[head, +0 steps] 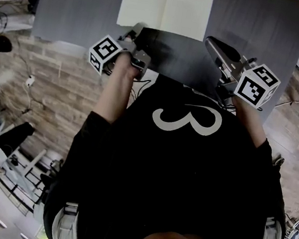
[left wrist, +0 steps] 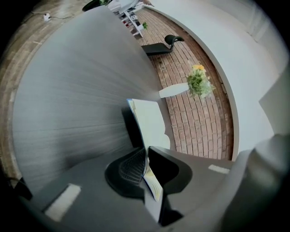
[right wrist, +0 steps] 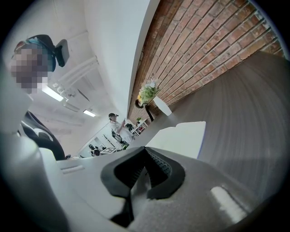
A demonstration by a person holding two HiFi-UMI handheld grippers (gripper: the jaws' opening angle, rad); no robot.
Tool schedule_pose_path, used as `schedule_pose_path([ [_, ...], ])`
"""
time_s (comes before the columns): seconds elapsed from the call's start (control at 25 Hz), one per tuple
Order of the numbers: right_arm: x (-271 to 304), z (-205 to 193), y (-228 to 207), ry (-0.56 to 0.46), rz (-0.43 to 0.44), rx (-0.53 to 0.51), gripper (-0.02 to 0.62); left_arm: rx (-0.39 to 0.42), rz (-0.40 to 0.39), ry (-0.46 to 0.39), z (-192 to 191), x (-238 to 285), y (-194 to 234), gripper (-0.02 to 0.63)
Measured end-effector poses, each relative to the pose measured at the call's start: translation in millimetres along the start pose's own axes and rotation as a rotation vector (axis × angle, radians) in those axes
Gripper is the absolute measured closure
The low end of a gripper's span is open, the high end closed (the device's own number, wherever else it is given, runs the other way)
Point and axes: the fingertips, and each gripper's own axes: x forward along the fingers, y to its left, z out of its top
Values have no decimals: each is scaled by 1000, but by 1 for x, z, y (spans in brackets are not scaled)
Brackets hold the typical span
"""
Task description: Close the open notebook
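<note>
My left tongs (left wrist: 146, 159) are clamped on the near edge of the open notebook (head: 165, 5), by its lower left corner in the head view. The notebook lies spread with its white pages up on the grey table (head: 72, 2), at the top centre of that frame. My right tongs (right wrist: 146, 153) are pressed together with nothing between them, near the notebook's lower right corner
</note>
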Motion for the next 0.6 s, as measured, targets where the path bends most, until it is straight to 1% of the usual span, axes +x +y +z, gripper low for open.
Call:
schedule_pose_path([
  [0.16, 4, 2, -1, -5, 2, 2, 594, 104, 2, -6, 5, 3, -13, 560],
  [0.4, -12, -2, 2, -6, -10, -5, 594, 273, 15, -9, -4, -1, -29, 565],
  [0.48, -16, -3, 1, -10, -15, -4, 593, 357, 27, -4, -6, -1, -35, 568],
  [0.6, -20, -4, 0, -26, -16, 1, 594, 516, 54, 9, -10, -2, -43, 569],
])
